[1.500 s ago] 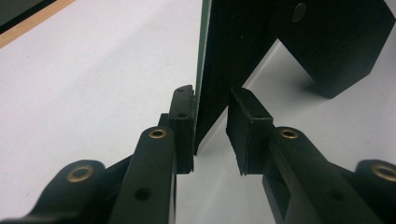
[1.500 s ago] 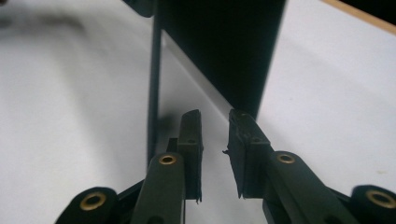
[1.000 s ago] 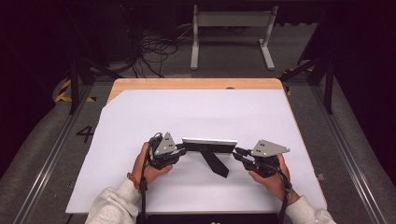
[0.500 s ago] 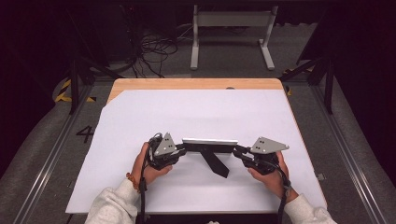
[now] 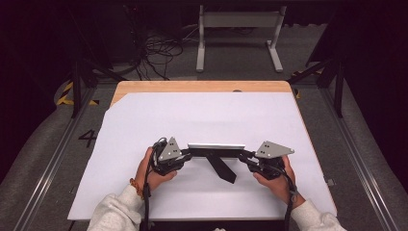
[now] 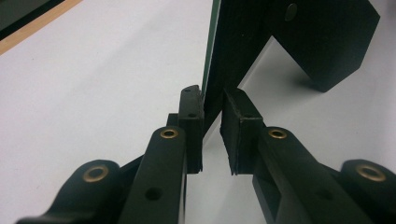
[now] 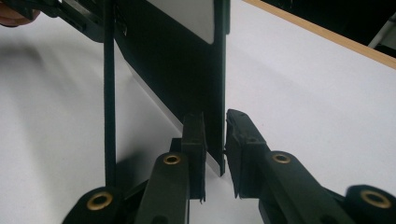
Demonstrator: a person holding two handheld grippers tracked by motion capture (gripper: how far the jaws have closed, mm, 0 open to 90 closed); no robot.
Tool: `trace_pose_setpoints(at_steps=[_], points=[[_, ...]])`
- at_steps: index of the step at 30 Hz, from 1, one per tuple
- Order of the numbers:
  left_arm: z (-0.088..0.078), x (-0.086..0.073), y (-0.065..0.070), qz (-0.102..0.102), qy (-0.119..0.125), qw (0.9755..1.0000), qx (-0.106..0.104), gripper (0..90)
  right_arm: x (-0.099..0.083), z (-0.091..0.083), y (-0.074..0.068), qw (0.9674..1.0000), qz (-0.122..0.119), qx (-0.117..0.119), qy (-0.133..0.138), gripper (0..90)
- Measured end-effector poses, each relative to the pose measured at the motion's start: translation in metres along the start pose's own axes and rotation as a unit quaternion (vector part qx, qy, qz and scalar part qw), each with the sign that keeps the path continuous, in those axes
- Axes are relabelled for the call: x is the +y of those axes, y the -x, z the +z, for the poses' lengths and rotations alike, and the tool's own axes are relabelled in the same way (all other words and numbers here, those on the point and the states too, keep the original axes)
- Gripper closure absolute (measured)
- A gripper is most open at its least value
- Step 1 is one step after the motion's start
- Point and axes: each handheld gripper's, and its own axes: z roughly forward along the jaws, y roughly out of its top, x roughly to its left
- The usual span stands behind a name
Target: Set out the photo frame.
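A black photo frame (image 5: 215,146) stands upright on edge on the white table cover (image 5: 202,115), with its black easel leg (image 5: 222,168) angled toward the person. My left gripper (image 5: 188,154) is shut on the frame's left end and my right gripper (image 5: 243,155) on its right end. In the left gripper view the pads (image 6: 213,100) pinch the frame's thin edge (image 6: 243,42), with the easel leg (image 6: 336,42) beyond. In the right gripper view the pads (image 7: 215,119) clamp the dark back panel (image 7: 173,60), and the easel leg (image 7: 109,93) shows edge-on.
The white cover leaves a wooden strip (image 5: 202,86) bare along the table's far edge. Behind the table stand a grey metal support (image 5: 235,29) and loose cables (image 5: 159,53) on the floor. Metal rails (image 5: 53,159) run along both sides.
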Motion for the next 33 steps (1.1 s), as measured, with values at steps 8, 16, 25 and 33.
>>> trace_pose_setpoints(at_steps=[8, 16, 25, 33], points=[[0.0, 0.002, 0.0, 0.01, -0.007, 0.9999, 0.003, 78.5, -0.008, -0.009, 0.003, 0.9997, 0.01, -0.023, 0.0, 79.5], [0.0, 0.002, 0.0, 0.007, -0.006, 1.0, 0.001, 78.5, -0.005, -0.005, 0.005, 0.9994, 0.007, -0.033, 0.004, 79.1], [0.0, 0.002, 0.0, 0.008, -0.008, 0.9999, 0.004, 78.3, -0.007, -0.01, 0.001, 0.9999, -0.001, -0.01, 0.004, 78.1], [0.001, 0.002, 0.0, 0.003, -0.005, 1.0, 0.001, 78.2, -0.003, 0.003, -0.001, 0.9999, -0.011, -0.006, -0.003, 80.1]])
